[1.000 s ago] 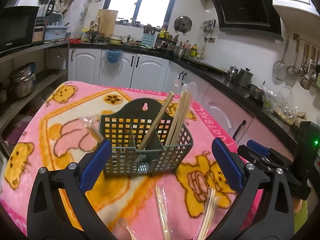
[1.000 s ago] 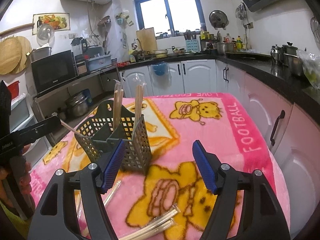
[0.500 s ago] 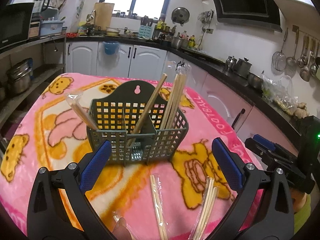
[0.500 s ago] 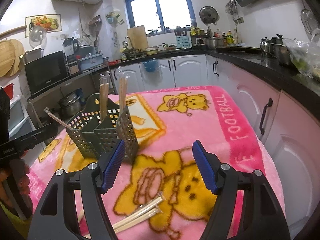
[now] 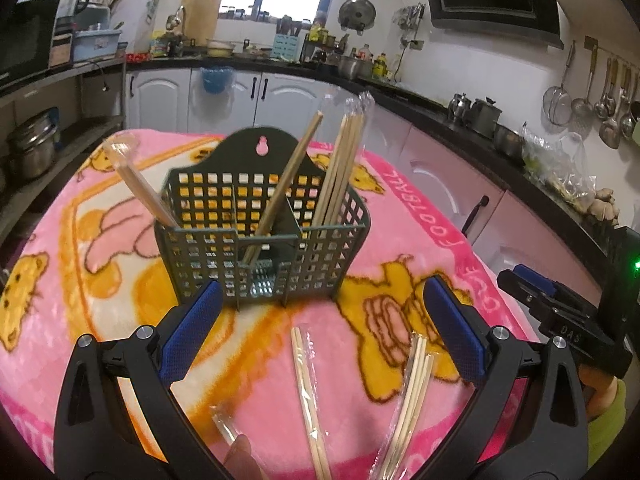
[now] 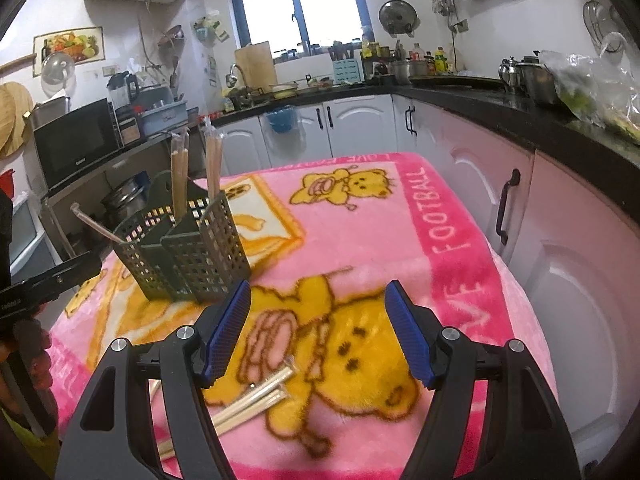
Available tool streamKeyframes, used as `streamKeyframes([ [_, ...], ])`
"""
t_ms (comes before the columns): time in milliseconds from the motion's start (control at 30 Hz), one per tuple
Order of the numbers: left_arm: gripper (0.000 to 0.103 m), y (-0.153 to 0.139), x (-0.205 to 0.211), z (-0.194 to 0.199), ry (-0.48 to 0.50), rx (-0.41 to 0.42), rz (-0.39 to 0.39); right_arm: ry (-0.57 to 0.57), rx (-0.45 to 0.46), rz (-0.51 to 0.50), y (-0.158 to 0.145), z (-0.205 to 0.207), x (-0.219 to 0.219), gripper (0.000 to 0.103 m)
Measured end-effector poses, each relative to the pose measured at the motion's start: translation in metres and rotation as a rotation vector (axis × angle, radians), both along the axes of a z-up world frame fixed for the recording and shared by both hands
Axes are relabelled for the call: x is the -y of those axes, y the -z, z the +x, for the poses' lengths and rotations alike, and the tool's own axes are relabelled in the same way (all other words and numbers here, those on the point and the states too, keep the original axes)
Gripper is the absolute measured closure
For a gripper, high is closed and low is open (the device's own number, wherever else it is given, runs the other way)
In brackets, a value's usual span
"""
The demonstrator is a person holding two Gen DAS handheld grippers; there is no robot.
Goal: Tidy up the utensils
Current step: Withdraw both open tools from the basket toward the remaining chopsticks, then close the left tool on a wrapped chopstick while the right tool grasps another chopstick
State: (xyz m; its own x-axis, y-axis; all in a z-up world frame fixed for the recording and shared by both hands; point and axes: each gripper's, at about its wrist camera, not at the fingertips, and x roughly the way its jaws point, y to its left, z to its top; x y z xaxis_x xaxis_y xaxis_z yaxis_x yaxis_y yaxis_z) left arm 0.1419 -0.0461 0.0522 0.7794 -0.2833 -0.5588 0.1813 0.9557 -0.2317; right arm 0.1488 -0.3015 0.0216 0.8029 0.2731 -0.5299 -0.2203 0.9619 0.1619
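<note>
- The left gripper [image 5: 320,324] hangs over the near part of the table with its jaws spread wide and nothing between the blue pads [image 5: 191,330].
- Just beyond and below it lie three wrapped pairs of chopsticks on the blanket [image 5: 416,224]: pale wood in clear plastic sleeves.
- The middle pair [image 5: 308,388] runs lengthwise away from the camera, its far end towards the rack.
- The right pair [image 5: 408,396] lies beside it, leaning to the right at its far end, apart from the middle one.
- The third, a short stretch of wrapper [image 5: 224,426], shows at the lower edge beside a fingertip [image 5: 240,454]; most of it is hidden.
- The right gripper [image 6: 318,334] is likewise spread, empty, over the yellow bear print.
- In its view the loose chopsticks [image 6: 256,398] lie below the left pad, their long axis slanting up to the right.
- Further out stands the rack [image 5: 262,240], a dark green plastic basket with square holes, a raised back with a hanging hole, and dividers making compartments.
- In the rack's left compartment one wrapped pair [image 5: 138,188] leans out to the left.
- One pair [image 5: 284,184] stands in the middle, tilted right at the top.
- In the right compartment a bundle [image 5: 344,160] stands nearly upright, wrapper tips above the rim.
- The blanket is pink with yellow bears and the word FOOTBALL along its border.
</note>
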Motion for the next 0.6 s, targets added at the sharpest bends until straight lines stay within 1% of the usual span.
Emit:
streamKeyframes([
  [200,0.011,0.020,0.009,0.006,0.022,-0.057,0.017,-0.012,-0.053,-0.023,0.016,-0.002,0.004,0.036],
  [367,0.011,0.038,0.016,0.013,0.036,-0.106,0.029,-0.047,-0.130,-0.036,0.036,0.000,0.000,0.037],
  [400,0.011,0.041,0.018,0.015,0.037,-0.117,0.032,-0.057,-0.140,-0.035,0.038,0.000,-0.001,0.039],
  [467,0.011,0.050,0.019,0.020,0.035,-0.141,0.036,-0.097,-0.170,-0.031,0.045,0.001,-0.007,0.052],
  [533,0.012,0.055,0.019,0.024,0.042,-0.160,0.030,-0.142,-0.206,-0.026,0.053,0.001,-0.015,0.057],
  [567,0.013,0.058,0.020,0.025,0.043,-0.165,0.033,-0.154,-0.219,-0.023,0.057,0.001,-0.019,0.058],
  [600,0.018,0.060,0.021,0.027,0.045,-0.170,0.038,-0.166,-0.233,-0.020,0.061,0.001,-0.021,0.059],
])
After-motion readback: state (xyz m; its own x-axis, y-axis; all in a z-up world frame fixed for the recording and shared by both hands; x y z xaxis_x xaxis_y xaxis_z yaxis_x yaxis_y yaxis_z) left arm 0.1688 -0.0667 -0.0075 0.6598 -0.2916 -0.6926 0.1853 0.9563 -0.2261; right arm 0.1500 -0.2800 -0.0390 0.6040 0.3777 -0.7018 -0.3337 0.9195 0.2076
